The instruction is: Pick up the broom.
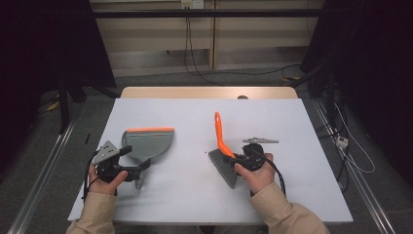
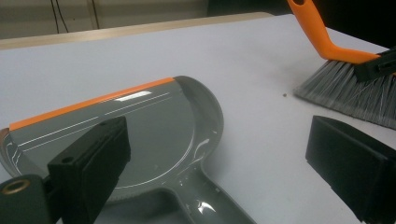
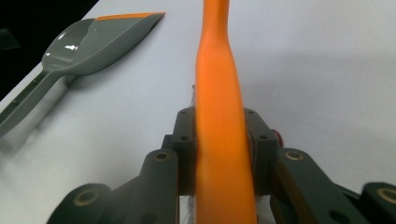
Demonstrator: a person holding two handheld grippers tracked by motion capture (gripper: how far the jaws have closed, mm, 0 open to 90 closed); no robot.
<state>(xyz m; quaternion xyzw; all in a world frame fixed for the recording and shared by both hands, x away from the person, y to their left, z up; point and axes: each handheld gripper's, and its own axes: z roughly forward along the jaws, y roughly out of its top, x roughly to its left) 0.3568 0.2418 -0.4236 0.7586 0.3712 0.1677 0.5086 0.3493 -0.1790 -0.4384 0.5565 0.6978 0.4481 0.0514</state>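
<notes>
A grey dustpan (image 1: pixel 148 141) with an orange lip lies on the white table (image 1: pixel 195 112), left of centre, with its handle (image 1: pixel 140 178) pointing toward the person. My left gripper (image 1: pixel 135 158) hovers over that handle with its jaws wide apart. In the left gripper view the dustpan (image 2: pixel 154 135) lies between and below the open fingers (image 2: pixel 93 163). A brush with an orange handle (image 1: pixel 221 134) and grey bristles (image 1: pixel 225 166) stands right of centre. My right gripper (image 1: pixel 243 158) is shut on the orange handle (image 3: pixel 219 93), just above the bristles. The dustpan (image 3: pixel 93 42) lies off to the left.
A tiny dark speck (image 1: pixel 204 152) lies on the table between dustpan and brush, also seen as a speck (image 2: pixel 284 94) near the bristles (image 2: pixel 345 91). A wooden edge (image 1: pixel 209 92) runs behind the white top. Cables trail on the floor (image 1: pixel 350 141) to the right.
</notes>
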